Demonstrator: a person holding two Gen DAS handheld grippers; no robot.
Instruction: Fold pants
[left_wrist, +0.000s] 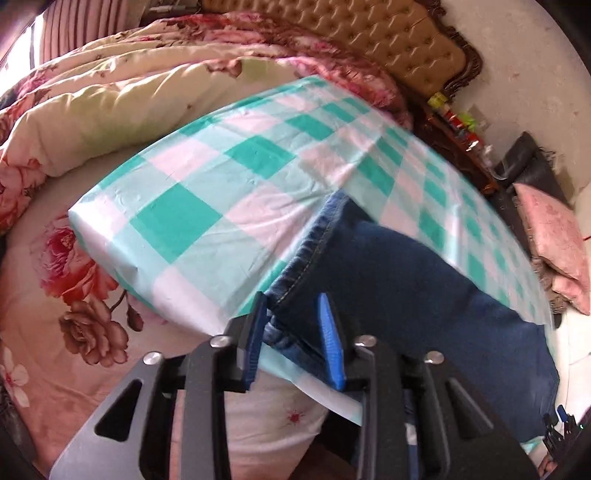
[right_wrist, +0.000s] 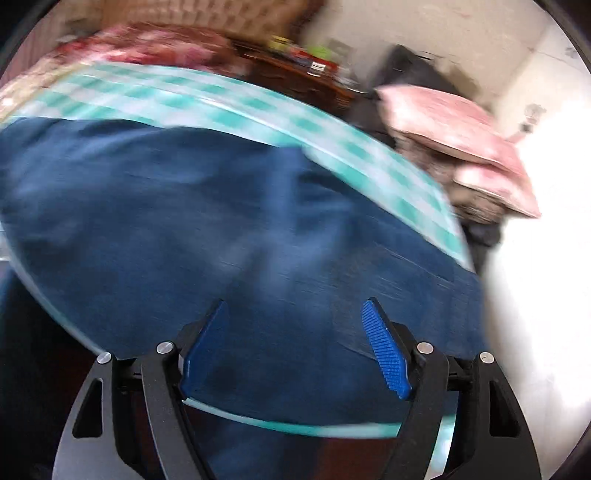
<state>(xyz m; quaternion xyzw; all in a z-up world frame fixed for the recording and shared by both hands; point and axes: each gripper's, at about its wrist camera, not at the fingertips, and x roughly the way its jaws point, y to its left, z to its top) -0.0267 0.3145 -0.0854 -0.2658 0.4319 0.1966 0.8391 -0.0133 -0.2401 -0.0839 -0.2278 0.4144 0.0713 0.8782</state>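
Blue ribbed pads on the left tool (left_wrist: 295, 336) stand a little apart, the hemmed edge of the pants (left_wrist: 399, 291) running between them, though a firm pinch can't be made out; over on the right tool (right_wrist: 295, 347) the pads gape wide with denim beneath and nothing clamped. Dark blue pants (right_wrist: 207, 221) lie spread across the green-and-white checked sheet (left_wrist: 207, 192), one stitched seam angling up and away. Right wrist view is blurred. Beyond the sheet sits a floral quilt (left_wrist: 110, 96), a tufted headboard (left_wrist: 399, 40) and pink pillows (right_wrist: 458, 125) off to the side
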